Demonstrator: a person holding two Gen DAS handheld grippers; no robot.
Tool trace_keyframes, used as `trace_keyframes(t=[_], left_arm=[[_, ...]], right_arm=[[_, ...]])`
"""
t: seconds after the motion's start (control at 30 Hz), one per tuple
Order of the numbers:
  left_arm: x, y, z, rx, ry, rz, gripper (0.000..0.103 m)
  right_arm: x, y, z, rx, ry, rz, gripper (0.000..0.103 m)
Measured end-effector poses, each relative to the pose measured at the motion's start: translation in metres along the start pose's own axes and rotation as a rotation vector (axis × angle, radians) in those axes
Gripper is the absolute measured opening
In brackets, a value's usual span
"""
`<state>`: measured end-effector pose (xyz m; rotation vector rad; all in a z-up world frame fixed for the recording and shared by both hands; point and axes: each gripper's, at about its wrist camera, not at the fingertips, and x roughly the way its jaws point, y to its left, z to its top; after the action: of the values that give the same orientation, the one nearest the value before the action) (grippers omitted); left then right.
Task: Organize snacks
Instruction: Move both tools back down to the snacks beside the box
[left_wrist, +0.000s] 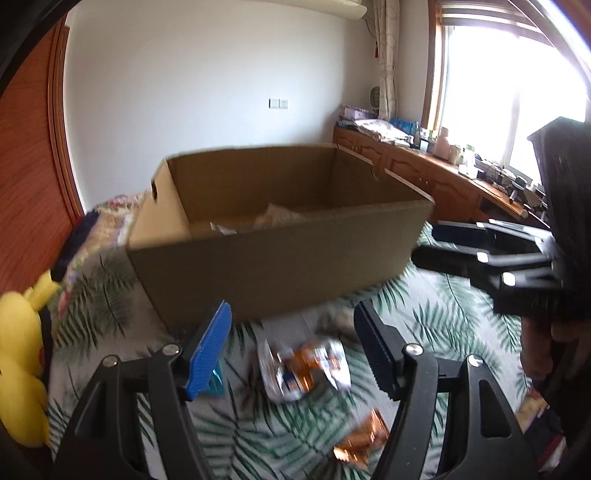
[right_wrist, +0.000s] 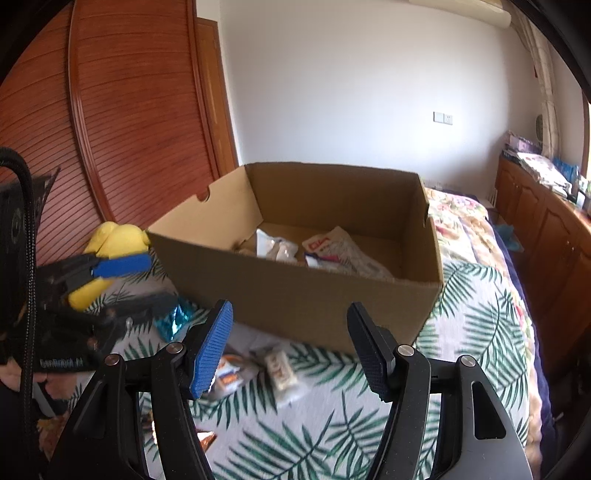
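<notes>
An open cardboard box (left_wrist: 280, 258) (right_wrist: 295, 295) stands on the leaf-print bedspread, with white snack packets (right_wrist: 343, 251) (left_wrist: 273, 216) lying inside. My left gripper (left_wrist: 291, 306) hovers open in front of the box, above a white and orange packet (left_wrist: 303, 369); nothing is between its fingers. An orange-gold packet (left_wrist: 362, 439) lies nearer, and a teal foil packet (left_wrist: 218, 380) peeks out behind the blue pad. My right gripper (right_wrist: 290, 306) is also open and holds nothing, above small pale packets (right_wrist: 284, 371) on the bed. Each gripper shows in the other's view: the right gripper (left_wrist: 428, 242), the left gripper (right_wrist: 162, 278).
A yellow plush toy (left_wrist: 22, 354) (right_wrist: 110, 240) sits left of the box. Wooden wardrobe doors (right_wrist: 122, 129) stand behind it. A floral quilt (right_wrist: 458, 214) lies past the box. A cluttered wooden cabinet (left_wrist: 424, 170) runs under the window on the right.
</notes>
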<state>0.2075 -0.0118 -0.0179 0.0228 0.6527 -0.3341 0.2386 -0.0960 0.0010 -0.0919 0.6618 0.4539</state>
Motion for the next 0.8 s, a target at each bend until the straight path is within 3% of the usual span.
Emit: trace_keyframes(t=[0.23,0.5,0.8], left_arm=[[-0.001,-0.012,-0.039,0.002,0.058,-0.022,0.068],[0.004,-0.019,-0.062,0.005,0.112,-0.062,0.065],[0.009,-0.026,-0.077,-0.006,0.167,-0.132,0.052]], right_arm=[[-0.002,0.001,-0.021,0.021,0.034,-0.001,0.066],[0.003,0.005,-0.039,0.022,0.068,-0.001,0.066],[0.022,0.008,-0.060,0.030,0.128,0.010,0.066]])
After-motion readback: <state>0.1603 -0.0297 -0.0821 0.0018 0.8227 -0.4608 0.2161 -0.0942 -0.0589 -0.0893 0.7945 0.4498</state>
